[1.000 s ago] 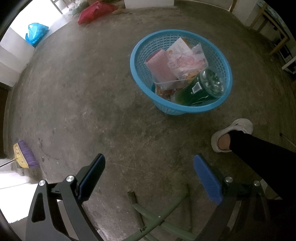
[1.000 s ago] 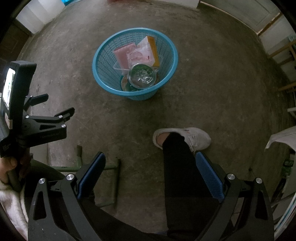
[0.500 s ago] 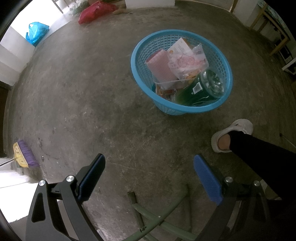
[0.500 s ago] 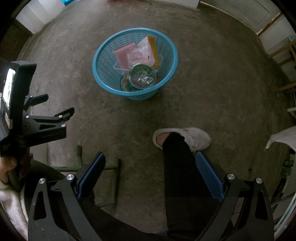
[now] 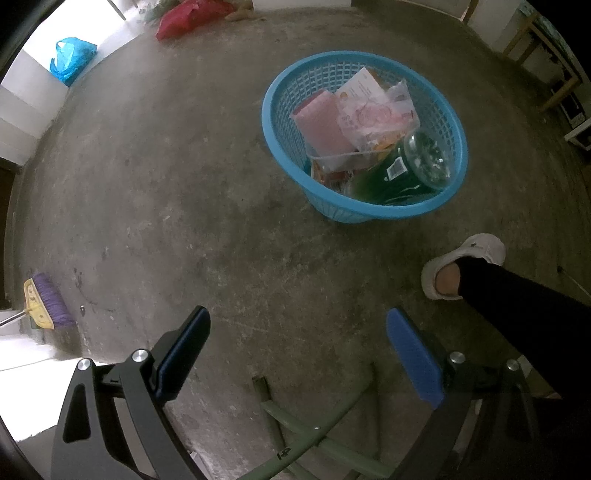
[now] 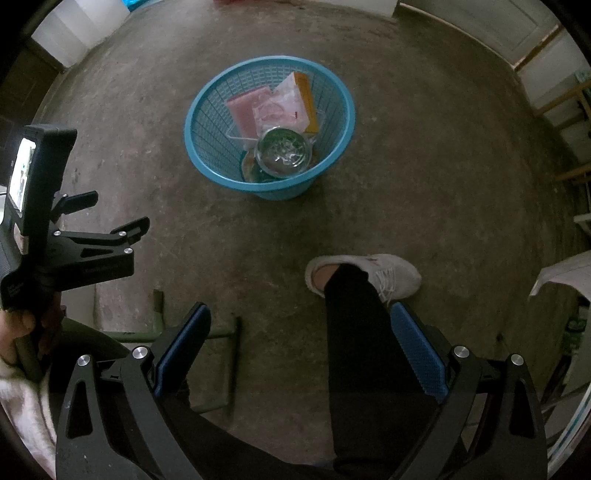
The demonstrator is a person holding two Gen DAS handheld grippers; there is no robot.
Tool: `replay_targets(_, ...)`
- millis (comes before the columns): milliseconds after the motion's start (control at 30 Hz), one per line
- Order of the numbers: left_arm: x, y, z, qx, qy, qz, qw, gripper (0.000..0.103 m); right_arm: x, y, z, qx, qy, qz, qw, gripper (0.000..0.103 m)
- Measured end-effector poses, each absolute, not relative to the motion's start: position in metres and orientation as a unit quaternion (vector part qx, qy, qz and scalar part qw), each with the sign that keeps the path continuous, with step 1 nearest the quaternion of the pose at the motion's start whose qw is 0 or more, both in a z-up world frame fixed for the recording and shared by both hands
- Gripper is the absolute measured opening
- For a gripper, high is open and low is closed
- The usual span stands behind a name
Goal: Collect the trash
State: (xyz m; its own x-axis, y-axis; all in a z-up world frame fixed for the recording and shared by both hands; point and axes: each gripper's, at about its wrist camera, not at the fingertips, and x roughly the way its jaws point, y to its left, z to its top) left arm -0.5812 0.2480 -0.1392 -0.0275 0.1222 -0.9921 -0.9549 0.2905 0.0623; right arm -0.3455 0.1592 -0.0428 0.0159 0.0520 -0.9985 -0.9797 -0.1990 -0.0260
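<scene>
A blue plastic basket (image 5: 280, 133) stands on the concrete floor and also shows in the right wrist view (image 6: 207, 147). It holds a green bottle (image 5: 402, 173), a pink packet (image 5: 321, 125), a white wrapper (image 5: 373, 110) and other trash. My left gripper (image 5: 297, 325) is open and empty, held high above the floor, well short of the basket. My right gripper (image 6: 299, 321) is open and empty, above the person's leg. The left gripper's body (image 6: 74, 251) shows at the left of the right wrist view.
The person's leg and white shoe (image 5: 465, 258) stand right of the basket's near side. A green metal frame (image 5: 314, 435) lies below the grippers. A purple broom (image 5: 48, 306) is at the left. A blue bag (image 5: 74, 59) and a red bag (image 5: 188, 18) lie far back.
</scene>
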Motion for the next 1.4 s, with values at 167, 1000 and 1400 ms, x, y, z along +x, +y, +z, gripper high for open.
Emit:
replay_targets(167,-0.5812,0.2482,-0.1394,-0.379,0.551,0.459,0.585,0.094,-0.3455,0.1590,-0.0427,-0.540,0.430,0.555,0.465,0.094)
replay_targets(1000,-0.5810,0.2465,-0.1399,-0.375,0.550,0.461,0.587,0.094,-0.3454,0.1596,-0.0424,-0.540,0.429,0.555,0.465,0.094)
replay_targets(1400,-0.5805,0.2479,-0.1382,-0.374,0.550,0.461,0.587,0.094,-0.3456,0.1594,-0.0422,-0.540,0.430,0.555,0.465,0.094)
